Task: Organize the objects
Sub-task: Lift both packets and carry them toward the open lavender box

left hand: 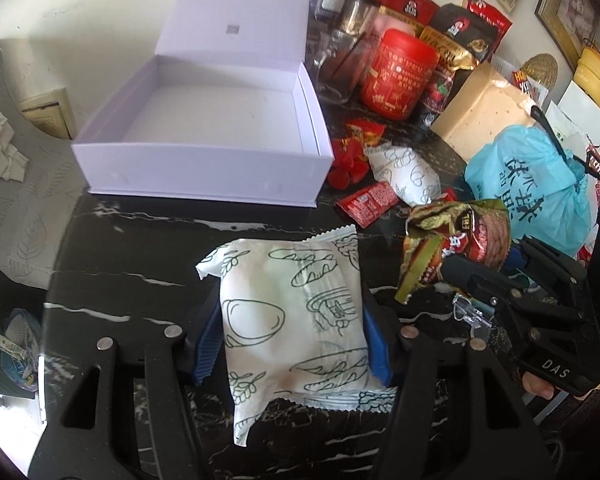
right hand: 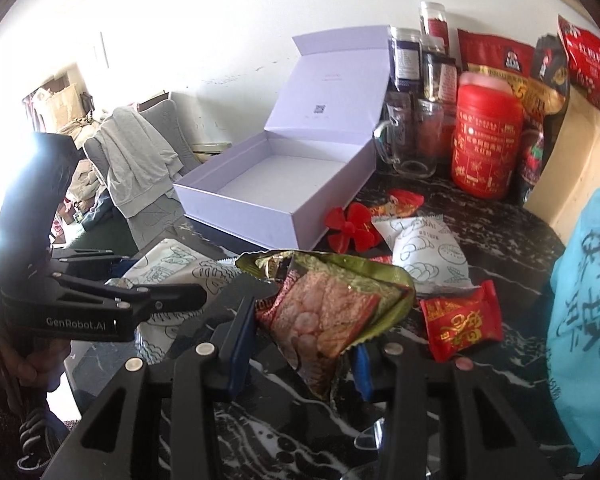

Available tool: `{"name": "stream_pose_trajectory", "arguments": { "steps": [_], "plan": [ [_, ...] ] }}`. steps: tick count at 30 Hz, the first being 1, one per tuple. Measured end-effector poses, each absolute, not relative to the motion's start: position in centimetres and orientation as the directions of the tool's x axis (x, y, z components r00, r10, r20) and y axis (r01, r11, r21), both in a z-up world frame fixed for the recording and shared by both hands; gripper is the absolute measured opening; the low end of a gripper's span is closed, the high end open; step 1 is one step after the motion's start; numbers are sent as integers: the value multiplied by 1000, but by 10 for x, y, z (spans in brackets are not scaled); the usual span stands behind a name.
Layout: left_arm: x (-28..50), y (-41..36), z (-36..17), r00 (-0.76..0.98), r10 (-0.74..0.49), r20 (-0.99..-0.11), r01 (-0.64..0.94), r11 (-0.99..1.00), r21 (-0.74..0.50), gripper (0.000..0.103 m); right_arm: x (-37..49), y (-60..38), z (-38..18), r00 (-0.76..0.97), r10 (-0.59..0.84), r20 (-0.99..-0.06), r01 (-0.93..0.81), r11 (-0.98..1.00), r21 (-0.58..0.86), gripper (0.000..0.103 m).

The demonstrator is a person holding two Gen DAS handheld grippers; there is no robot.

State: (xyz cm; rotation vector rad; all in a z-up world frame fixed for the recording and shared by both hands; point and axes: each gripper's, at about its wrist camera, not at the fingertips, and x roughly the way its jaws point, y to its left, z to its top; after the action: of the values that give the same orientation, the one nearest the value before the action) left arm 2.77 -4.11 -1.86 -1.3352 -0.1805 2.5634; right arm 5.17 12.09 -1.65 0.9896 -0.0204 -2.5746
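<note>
Two grippers clamped on snacks, left gripper "GenRobot.AI" holding white packet, right gripper green packet.

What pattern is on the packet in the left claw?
White packet with black line drawings of bread and leaves; clearest in the left wrist view.

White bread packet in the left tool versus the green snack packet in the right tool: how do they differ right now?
The white bread packet is pale with black line drawings; the green snack packet is glossy green and red-brown.
The white packet looks puffy and smooth, the green one crumpled.
The white packet fills the wider gap of the left tool; the green one is pinched in the narrower right tool.
Both are gripped, short of the open lilac box.
</note>
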Motion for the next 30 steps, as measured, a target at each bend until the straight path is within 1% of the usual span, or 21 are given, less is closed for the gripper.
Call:
{"name": "stream_pose_trajectory", "arguments": {
  "steps": [11,22,30],
  "plan": [
    [47,-57,23,-647,219,-730,-146,-976,-163,58,65,102,21,-689,-383,-615,414,-905,101,43],
    [38,-67,57,-708,167,-686,-129,-986,-107,58,50,90,57,-691,-407,-598,469,-881,58,43],
    [8,-77,63,-700,195,-687,-144,-981,-133,58,20,84,77,-701,-408,-585,484,-874,29,43]
  ]
}}
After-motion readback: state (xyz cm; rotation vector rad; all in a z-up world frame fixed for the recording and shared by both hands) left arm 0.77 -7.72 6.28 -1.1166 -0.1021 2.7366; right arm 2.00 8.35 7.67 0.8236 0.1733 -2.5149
